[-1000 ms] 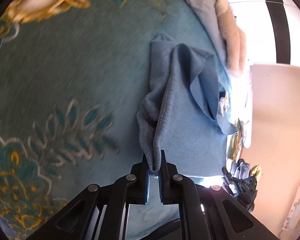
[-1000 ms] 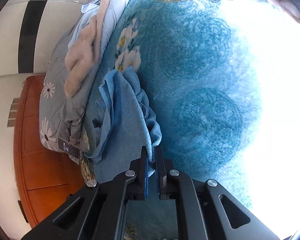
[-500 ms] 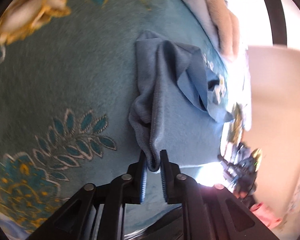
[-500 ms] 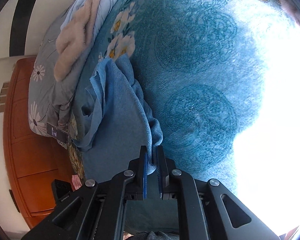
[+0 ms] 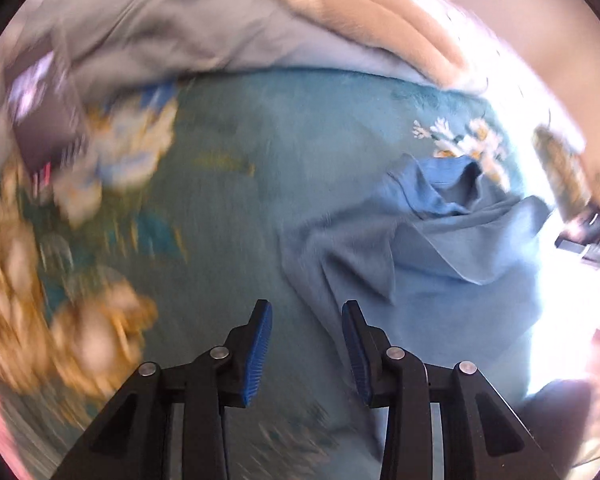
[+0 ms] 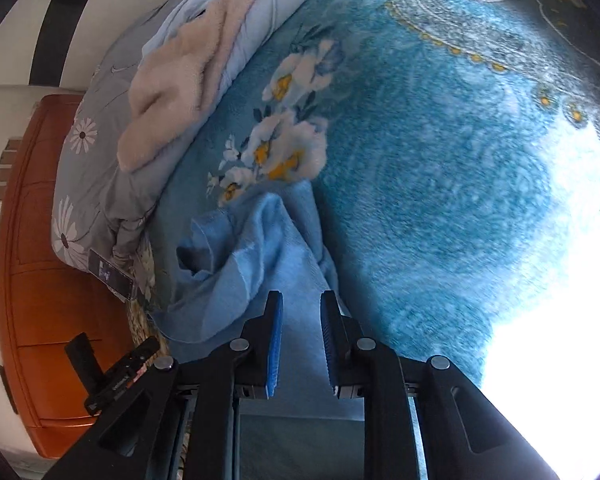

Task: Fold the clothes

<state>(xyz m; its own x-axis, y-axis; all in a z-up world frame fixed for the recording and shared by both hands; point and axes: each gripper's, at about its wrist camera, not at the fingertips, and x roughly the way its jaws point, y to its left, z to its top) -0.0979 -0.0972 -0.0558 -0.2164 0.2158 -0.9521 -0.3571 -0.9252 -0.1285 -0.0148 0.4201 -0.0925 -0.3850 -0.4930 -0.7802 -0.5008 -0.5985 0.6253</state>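
A light blue garment (image 5: pixel 432 264) lies crumpled on a teal floral blanket (image 5: pixel 260 184), to the right of my left gripper (image 5: pixel 306 308), which is open and holds nothing. The left wrist view is blurred by motion. In the right wrist view the same blue garment (image 6: pixel 256 264) spreads under and ahead of my right gripper (image 6: pixel 300 300). That gripper is open too, its blue pads apart just above the cloth, with nothing between them.
A grey daisy-print quilt (image 6: pixel 100 128) with a beige fleece (image 6: pixel 180 80) on top is heaped along the blanket's far edge. A phone (image 6: pixel 112 276) lies by the quilt. An orange-brown wooden cabinet (image 6: pixel 40 264) stands beyond. Sunlight washes out the blanket (image 6: pixel 420 160) at the right.
Both grippers have let go of the blue garment and opened. The left gripper has swung to the left, away from the cloth. The garment now lies loose on the blanket.
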